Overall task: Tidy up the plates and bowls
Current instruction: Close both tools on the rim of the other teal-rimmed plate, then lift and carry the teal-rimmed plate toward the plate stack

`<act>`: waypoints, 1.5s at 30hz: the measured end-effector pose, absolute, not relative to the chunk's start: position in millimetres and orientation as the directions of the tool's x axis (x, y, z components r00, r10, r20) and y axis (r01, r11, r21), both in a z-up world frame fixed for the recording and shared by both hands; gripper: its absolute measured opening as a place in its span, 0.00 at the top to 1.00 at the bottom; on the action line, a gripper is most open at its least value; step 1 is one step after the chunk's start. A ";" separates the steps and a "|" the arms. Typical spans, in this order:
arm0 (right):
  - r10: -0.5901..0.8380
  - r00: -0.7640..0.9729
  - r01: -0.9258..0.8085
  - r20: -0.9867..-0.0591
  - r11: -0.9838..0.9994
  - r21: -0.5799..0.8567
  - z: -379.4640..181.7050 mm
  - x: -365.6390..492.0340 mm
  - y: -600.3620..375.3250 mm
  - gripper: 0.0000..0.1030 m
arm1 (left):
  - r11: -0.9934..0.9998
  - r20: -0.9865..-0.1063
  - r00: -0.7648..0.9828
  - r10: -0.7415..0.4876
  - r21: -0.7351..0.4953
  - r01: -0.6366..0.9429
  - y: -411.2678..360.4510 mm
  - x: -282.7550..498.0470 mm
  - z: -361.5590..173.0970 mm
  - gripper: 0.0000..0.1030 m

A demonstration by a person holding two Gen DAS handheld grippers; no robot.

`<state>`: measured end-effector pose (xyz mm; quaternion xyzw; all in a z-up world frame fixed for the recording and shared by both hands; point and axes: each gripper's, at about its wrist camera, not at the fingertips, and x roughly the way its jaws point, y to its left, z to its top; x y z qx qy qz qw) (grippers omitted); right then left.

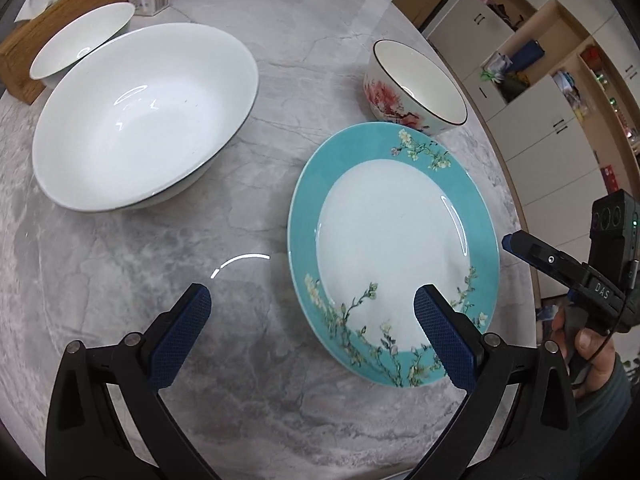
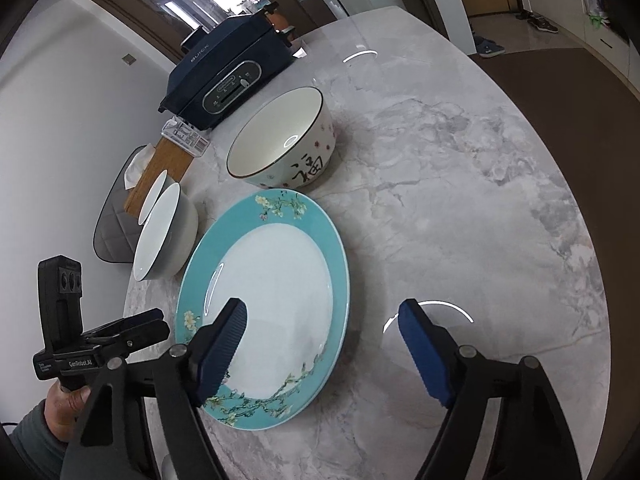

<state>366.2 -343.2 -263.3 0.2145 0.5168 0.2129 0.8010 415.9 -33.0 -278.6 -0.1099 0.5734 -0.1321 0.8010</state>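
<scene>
teal-rimmed plate lies flat on the marble surface, between your 2 claws. large white bowl sits to its left in the left wrist view, well apart; floral bowl stands just beyond the plate's far rim, close but whether touching you cannot tell. a smaller white dish rests behind the large bowl.

left claw: jaws spread wide, nothing between the pads, 1 finger over the plate's near rim. right claw: jaws apart, straddling the plate's edge, pads not pressing on it; nothing held.

handling, as judged: glazed ceramic, stiff, slippery, chips if knocked against the bowls. the plate lies flush, so little lip is exposed; you would likely need to take the teal rim at the near edge, 1 pad above and 1 below. bowls are heavier; grip a wall at the rim.
</scene>
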 end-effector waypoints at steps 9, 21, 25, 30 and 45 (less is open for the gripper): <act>0.582 0.332 -0.149 -0.742 0.810 0.568 -274.9 375.6 -335.0 0.39 | 0.940 -0.892 0.296 -0.340 -0.325 0.100 -43.4 434.0 -293.2 0.20; 0.547 0.266 -0.152 -0.794 0.837 0.525 -290.5 380.8 -321.1 0.81 | 0.935 -0.900 0.251 -0.355 -0.344 0.088 -52.3 438.2 -309.5 0.73; 0.534 0.274 -0.138 -0.800 0.845 0.517 -291.9 380.9 -324.4 0.89 | 0.933 -0.898 0.257 -0.357 -0.355 0.057 -47.1 438.3 -311.9 0.87; 0.527 0.272 -0.138 -0.806 0.850 0.509 -291.0 378.3 -322.5 0.89 | 0.939 -0.904 0.257 -0.341 -0.339 0.054 -46.1 434.9 -310.3 0.87; 0.528 0.338 -0.136 -0.779 0.847 0.515 -237.4 351.8 -318.1 0.90 | 0.930 -0.868 0.340 -0.363 -0.360 0.074 -31.1 393.2 -253.7 0.87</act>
